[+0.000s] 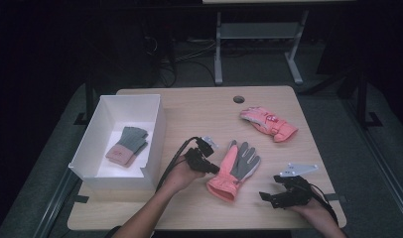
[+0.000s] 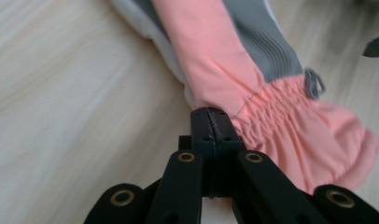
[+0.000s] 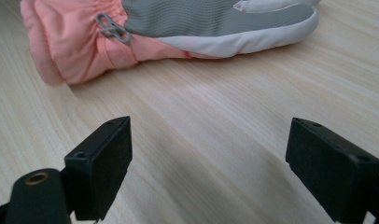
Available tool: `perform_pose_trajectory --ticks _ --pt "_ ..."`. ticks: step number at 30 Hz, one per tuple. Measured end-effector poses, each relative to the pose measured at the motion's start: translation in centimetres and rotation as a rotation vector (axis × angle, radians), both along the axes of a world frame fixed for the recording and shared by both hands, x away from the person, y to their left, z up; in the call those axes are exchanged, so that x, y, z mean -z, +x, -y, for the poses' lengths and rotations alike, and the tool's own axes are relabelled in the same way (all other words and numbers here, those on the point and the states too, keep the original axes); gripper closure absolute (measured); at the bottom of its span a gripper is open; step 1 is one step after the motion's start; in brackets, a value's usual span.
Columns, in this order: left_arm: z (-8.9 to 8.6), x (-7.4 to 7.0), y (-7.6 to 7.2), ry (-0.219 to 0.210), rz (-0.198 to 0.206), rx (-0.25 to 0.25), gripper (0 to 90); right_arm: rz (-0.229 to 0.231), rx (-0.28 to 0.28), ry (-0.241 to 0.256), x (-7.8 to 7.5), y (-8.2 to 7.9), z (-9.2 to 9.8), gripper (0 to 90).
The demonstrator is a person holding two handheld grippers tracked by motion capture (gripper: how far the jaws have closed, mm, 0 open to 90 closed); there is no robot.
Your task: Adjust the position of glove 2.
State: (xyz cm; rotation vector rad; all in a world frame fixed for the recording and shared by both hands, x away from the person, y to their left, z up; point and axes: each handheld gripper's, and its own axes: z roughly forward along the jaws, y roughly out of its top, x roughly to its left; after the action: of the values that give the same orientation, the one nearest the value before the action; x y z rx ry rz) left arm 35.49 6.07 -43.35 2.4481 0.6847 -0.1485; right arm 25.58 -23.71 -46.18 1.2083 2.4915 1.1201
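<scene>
The left gripper point(image 1: 213, 167) sits just left of centre in the high view, pressed against the left edge of the pink-and-grey glove point(image 1: 234, 169). In the left gripper view its 2 jaws are closed flat together, with the tips at the gathered wrist seam of the glove point(image 2: 267, 88). Whether a fold of fabric is pinched between them cannot be told from here; the tips meet right at the cloth's edge.

The right gripper point(image 1: 270, 197) rests lower right of centre, well apart from the glove, with its jaws spread wide and nothing between them. The right gripper view shows bare table ahead and the glove point(image 3: 178, 28) lying across the top of the frame, cuff to the upper left.

The glove itself lies flat on the table point(image 1: 189, 106), palm up, cuff toward the bottom of the high view and fingers toward the top. A second pink glove point(image 1: 267, 123) lies upper right of centre. At the left stands the white box point(image 1: 155, 126) with a grey-and-pink knitted glove point(image 1: 128, 145) already inside.

This looks like the pick-up step: the centre glove is being taken at its cuff, probably bound for the box. The next move calls for a sure grip on the cuff, then a lift and a carry to the left, high enough to pass over the box's near wall.
</scene>
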Motion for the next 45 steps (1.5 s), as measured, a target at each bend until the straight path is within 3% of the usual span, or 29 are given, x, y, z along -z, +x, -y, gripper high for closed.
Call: perform_pose_trajectory --ticks 13,16,34,39,45 --pt "3.7 0.0 -0.9 -0.002 0.011 0.099 89.8 0.000 0.033 -0.014 -0.2 -1.3 1.6 14.2" --pt "4.3 0.0 -1.0 -0.006 0.009 0.104 89.8 0.002 0.041 -0.043 -0.4 -1.7 2.0 14.2" --pt "8.3 0.5 -1.7 -0.047 0.011 0.162 89.8 -0.007 0.038 -0.072 -0.2 -2.0 2.7 14.0" --pt "7.2 0.2 -1.7 -0.042 0.035 0.168 89.5 -0.020 0.034 -0.083 -0.4 -2.0 2.8 13.6" --pt "3.9 0.1 -2.0 -0.062 0.057 0.120 75.2 -0.031 0.031 -0.082 -1.1 -1.7 3.3 13.6"
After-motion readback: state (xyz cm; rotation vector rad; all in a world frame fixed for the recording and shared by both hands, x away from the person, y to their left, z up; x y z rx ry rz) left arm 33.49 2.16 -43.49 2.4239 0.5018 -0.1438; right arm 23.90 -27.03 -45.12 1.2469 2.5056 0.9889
